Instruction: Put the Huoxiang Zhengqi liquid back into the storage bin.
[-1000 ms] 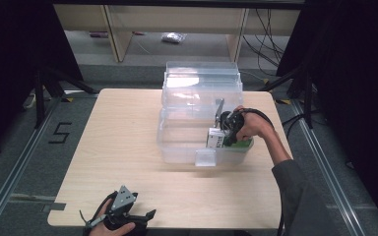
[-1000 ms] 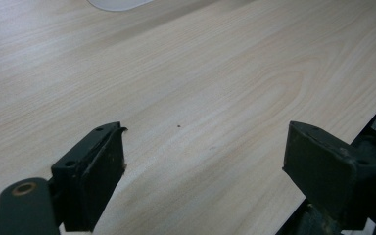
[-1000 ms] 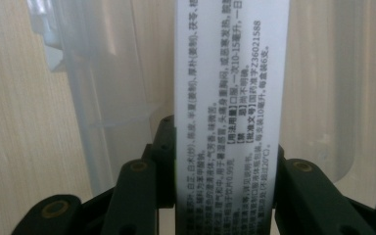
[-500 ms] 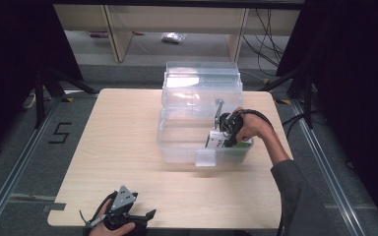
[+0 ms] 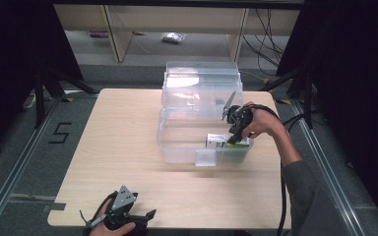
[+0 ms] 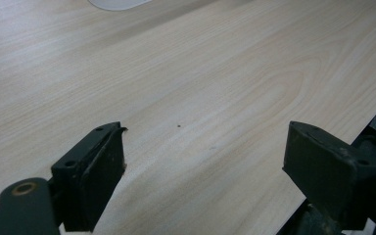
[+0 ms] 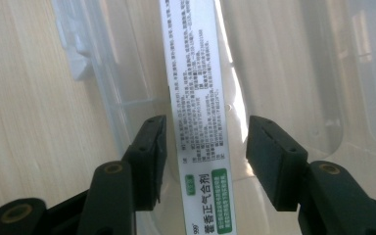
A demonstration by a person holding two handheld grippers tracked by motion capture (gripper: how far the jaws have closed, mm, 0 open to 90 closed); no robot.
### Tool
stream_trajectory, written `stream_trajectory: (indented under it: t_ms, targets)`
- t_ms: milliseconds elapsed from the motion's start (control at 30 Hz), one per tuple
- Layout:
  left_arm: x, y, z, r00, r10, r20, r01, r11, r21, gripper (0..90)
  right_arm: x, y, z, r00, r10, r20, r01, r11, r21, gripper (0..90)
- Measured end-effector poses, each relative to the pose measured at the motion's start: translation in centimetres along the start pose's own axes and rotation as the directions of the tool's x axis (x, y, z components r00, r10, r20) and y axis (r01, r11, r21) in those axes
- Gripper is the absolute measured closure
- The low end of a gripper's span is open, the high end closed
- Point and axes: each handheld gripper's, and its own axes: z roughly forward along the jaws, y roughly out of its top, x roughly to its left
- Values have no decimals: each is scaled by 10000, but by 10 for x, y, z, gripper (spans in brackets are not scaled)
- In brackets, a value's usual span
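Right hand-held gripper (image 7: 203, 147) hangs over the clear plastic bin (image 5: 177, 147), its jaws having just been opening and now standing apart on either side of a narrow white box (image 7: 198, 98) without pressing it. Small Chinese print and a green label with "999" cover the box, which lies inside the bin. Left hand-held gripper (image 6: 205, 161) rests wide open and empty at the near edge of the pale wood-grain counter (image 5: 118, 137).

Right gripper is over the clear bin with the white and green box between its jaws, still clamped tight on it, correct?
Not clamped. In the right gripper view the right gripper has just been opening its jaws: both pads stand clear of the white and green box, gaps showing either side. The rest holds: the box lies between the jaws, inside the clear bin.
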Motion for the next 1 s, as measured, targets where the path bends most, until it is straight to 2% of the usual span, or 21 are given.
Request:
stream_trajectory:
  t_ms: [33,67,167,200,333,433,500,567,600,667,700,733,767,867,967,1000]
  targets:
    - [0,0,0,10000,-1,-9,1,10000,8,148,0,-1,-2,10000,48,-57,-49,10000,-86,485]
    - [0,0,0,10000,6,-8,-6,10000,17,148,1,-2,-4,9998,203,-54,-205,9988,-446,468]
    - [0,0,0,10000,-1,-13,1,10000,10,148,1,-5,-11,9993,299,238,-280,9967,-764,439]
    - [0,0,0,10000,3,-13,-3,10000,11,148,3,-5,-14,9980,621,64,-611,9925,-1058,421]
    - [0,0,0,10000,-5,-19,5,10000,15,148,4,-6,-22,9920,1199,391,-1124,9813,-1560,370]
    - [0,0,1,10000,-76,-45,76,9999,-68,148,7,-6,-26,9819,1794,610,-1648,9674,-1921,346]
    - [0,0,0,10000,4,-32,-4,10000,15,148,11,-7,-28,9737,2215,539,-2041,9523,-2268,330]
    - [0,0,0,10000,6,-33,-6,10000,27,148,16,-7,-29,9613,2726,390,-2538,9321,-2584,317]
    - [0,0,0,10000,13,-32,-13,10000,30,148,16,-8,-29,9617,2690,522,-2454,9305,-2720,313]
    - [0,0,0,10000,3,-41,-3,10000,32,148,20,-9,-29,9475,3124,678,-2819,9165,-2838,303]
    - [0,0,0,10000,7,-52,-7,10000,62,148,21,-10,-29,9472,3107,791,-2763,9164,-2896,299]
    - [0,0,0,10000,3,-43,-2,10000,89,148,23,-10,-29,9482,3099,694,-2776,9150,-2928,299]
    - [0,0,0,10000,-19,-56,19,10000,58,148,25,-11,-29,9437,3255,595,-2947,9085,-2964,299]
    - [0,0,0,10000,-78,-49,78,10000,7,148,26,-12,-30,9414,3303,682,-2931,9013,-3189,288]
    - [1,0,1,9999,22,-162,-20,9999,105,148,31,-13,-31,9330,3547,614,-3157,8883,-3335,279]
    - [1,0,1,9999,27,-158,-25,9999,120,148,32,-13,-31,9343,3504,664,-3090,8884,-3394,277]
